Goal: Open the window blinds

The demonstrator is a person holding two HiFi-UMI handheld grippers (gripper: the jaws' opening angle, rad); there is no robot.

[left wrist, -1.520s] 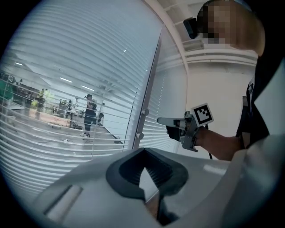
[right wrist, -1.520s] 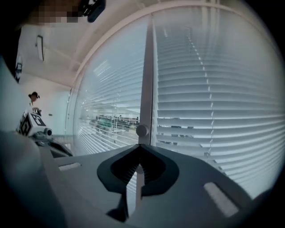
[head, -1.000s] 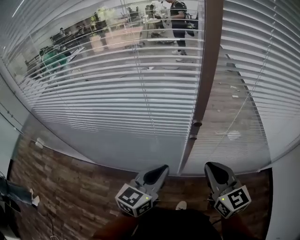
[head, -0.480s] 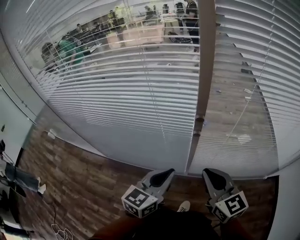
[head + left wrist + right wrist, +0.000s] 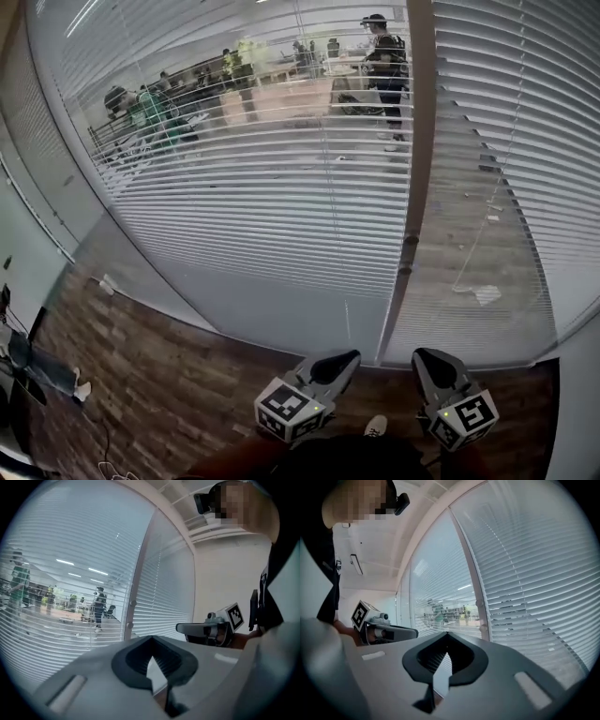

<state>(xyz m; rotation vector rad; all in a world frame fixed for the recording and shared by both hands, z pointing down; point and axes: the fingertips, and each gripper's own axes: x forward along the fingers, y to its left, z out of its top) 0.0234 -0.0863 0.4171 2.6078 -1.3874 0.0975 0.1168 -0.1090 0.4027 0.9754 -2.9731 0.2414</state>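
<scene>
While I hold both low and near my body, my left gripper point(image 5: 345, 359) and right gripper point(image 5: 424, 356) each have their jaws pressed together on nothing. The blinds point(image 5: 262, 197) hang lowered across the glass ahead, on either side of a brown post point(image 5: 412, 187). Their slats look thin, light and easily bent, so I'd take the slim cord point(image 5: 484, 214) on the right panel, not a slat.

I read no text, number or brand anywhere. Only print found: black-and-white square patterns on left marker cube point(image 5: 292, 410) of left gripper point(image 5: 336, 363) and right marker cube point(image 5: 462, 415) of right gripper point(image 5: 433, 361). Coded squares, no letters or digits. Anything beyond blinds point(image 5: 262, 187) too small for me to tell.
</scene>
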